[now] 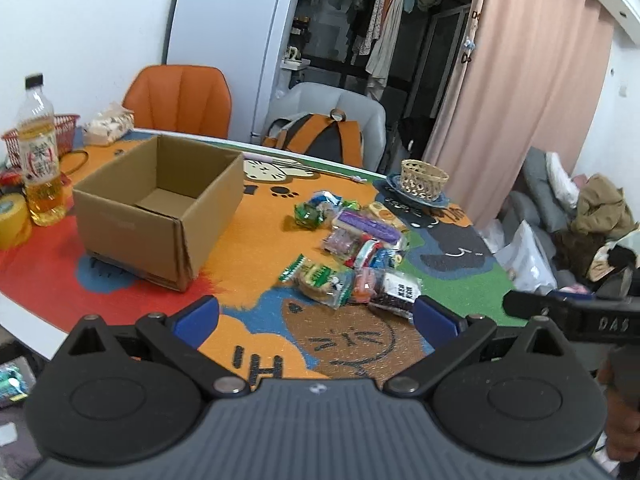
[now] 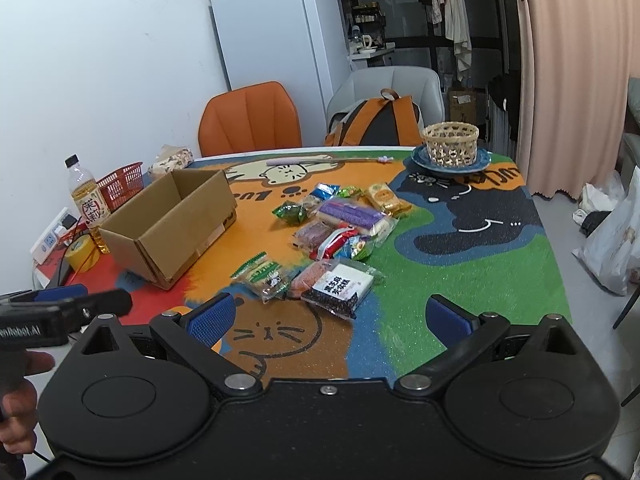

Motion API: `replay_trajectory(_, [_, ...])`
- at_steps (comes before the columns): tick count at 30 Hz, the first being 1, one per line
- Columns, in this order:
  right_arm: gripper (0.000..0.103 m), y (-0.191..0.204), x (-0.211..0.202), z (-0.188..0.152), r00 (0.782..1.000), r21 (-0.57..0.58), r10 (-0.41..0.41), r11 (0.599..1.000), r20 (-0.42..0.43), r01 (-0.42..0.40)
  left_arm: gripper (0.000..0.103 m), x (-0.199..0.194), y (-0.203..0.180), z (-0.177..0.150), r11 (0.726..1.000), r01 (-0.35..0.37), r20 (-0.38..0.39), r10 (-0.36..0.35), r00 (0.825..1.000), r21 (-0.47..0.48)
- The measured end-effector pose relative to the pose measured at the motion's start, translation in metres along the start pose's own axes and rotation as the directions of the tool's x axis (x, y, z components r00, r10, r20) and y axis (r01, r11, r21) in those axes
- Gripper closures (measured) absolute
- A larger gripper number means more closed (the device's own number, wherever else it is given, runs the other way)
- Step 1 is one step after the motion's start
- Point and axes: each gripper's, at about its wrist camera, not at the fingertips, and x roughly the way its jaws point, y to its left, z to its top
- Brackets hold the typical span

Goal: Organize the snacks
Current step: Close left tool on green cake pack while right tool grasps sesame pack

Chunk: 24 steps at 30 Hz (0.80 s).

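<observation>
A pile of wrapped snacks [image 1: 356,248] lies on the cat-print table mat [image 1: 248,240], right of an open, empty cardboard box [image 1: 160,204]. The pile [image 2: 340,236] and the box [image 2: 172,220] also show in the right wrist view. Nearest packs are a green-and-white one [image 2: 262,274] and a black-and-white one [image 2: 340,286]. My left gripper [image 1: 316,318] is open and empty, above the mat's near edge, short of the pile. My right gripper [image 2: 328,320] is open and empty, also just short of the pile.
A tea bottle [image 1: 40,156], yellow tape roll [image 1: 12,220] and red basket [image 1: 60,132] stand left of the box. A woven basket on a blue plate [image 2: 452,146] sits at the far right corner. An orange chair [image 2: 250,118] and a grey chair with a backpack [image 2: 376,120] stand behind the table.
</observation>
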Motion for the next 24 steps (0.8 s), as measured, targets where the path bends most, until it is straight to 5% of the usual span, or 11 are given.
replay_trajectory(11, [0.0, -0.015, 0.036, -0.01, 0.999, 0.067, 0.034, 0.997, -0.027, -0.032, 0.001, 0.039, -0.001, -0.008, 0.998, 0.037, -0.02, -0.038, 0.999, -0.042])
replay_trajectory(24, [0.0, -0.025, 0.09, -0.01, 0.998, 0.107, 0.033, 0.994, -0.051, -0.027, 0.001, 0.082, 0.006, -0.01, 0.996, -0.032, -0.012, 0.031, 0.999, -0.087])
